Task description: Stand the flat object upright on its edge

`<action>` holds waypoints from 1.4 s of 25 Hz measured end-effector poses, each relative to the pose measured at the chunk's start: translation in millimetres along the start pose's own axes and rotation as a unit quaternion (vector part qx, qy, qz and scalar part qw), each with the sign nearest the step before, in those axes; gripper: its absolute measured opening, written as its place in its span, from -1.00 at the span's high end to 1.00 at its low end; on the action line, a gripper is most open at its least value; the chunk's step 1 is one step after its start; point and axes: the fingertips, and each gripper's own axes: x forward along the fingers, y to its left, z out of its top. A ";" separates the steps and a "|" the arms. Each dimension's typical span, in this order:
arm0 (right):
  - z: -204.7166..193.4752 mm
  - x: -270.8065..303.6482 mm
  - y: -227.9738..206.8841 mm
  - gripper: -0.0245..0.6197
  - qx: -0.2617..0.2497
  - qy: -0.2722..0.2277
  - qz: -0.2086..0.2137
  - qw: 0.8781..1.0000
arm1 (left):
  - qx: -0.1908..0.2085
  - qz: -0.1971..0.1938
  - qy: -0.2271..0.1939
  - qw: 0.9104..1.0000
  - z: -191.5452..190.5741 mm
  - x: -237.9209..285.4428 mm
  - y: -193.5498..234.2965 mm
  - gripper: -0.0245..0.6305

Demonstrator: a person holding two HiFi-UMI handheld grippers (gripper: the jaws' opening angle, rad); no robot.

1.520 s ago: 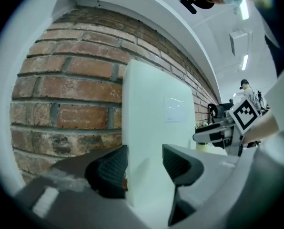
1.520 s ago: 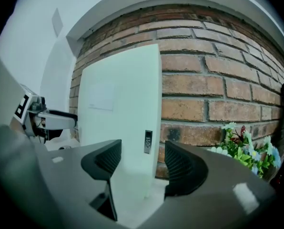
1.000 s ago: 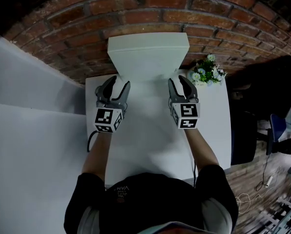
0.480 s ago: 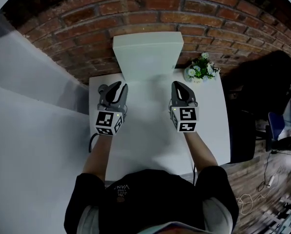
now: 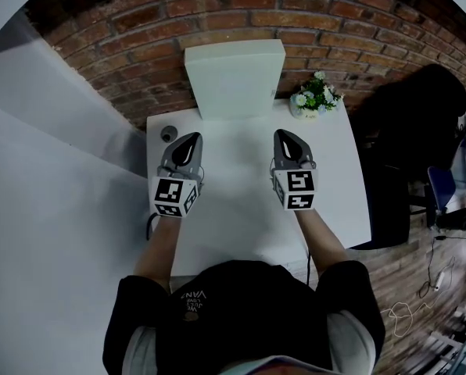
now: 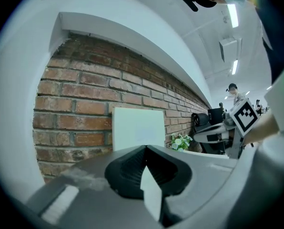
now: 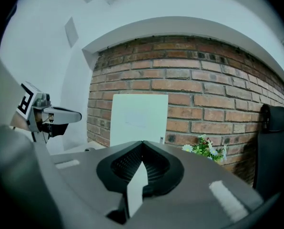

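The white board stood upright on its lower edge at the far side of the table, close against the brick wall. I could not tell whether it leaned there. My left gripper had just closed its jaws on nothing. My right gripper was likewise pressed shut and empty. Both were well apart from the board. I judged the standing done and the release step in hand. The next move called only for keeping both tools clear of the board and of the flowers beside it.
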 end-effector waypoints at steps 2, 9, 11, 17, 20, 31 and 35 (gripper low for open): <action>0.9 -9.6 4.5 0.92 0.001 -0.002 -0.002 1.000 | 0.002 -0.001 -0.001 1.000 1.9 -8.8 -2.9 0.92; -1.2 -42.7 21.3 0.92 0.011 -0.002 -0.008 1.000 | 0.000 -0.018 0.003 1.000 2.3 -38.0 -15.3 0.92; -2.6 -51.9 27.8 0.92 0.012 0.000 -0.009 1.000 | -0.001 -0.025 0.007 1.000 0.7 -47.7 -18.8 0.93; -12.3 -77.2 48.4 0.92 0.020 0.008 -0.019 1.000 | -0.006 -0.053 0.014 0.999 -5.4 -75.4 -30.4 0.93; -16.8 -89.2 60.1 0.92 0.025 0.010 -0.025 0.999 | -0.007 -0.066 0.018 0.998 -10.0 -89.0 -35.1 0.93; -31.3 -132.8 99.1 0.92 0.041 0.011 -0.060 0.997 | -0.008 -0.107 0.031 0.994 -25.1 -133.9 -44.3 0.93; -40.7 -144.5 111.0 0.92 0.051 0.013 -0.074 0.996 | -0.012 -0.117 0.033 0.993 -31.6 -146.2 -46.4 0.93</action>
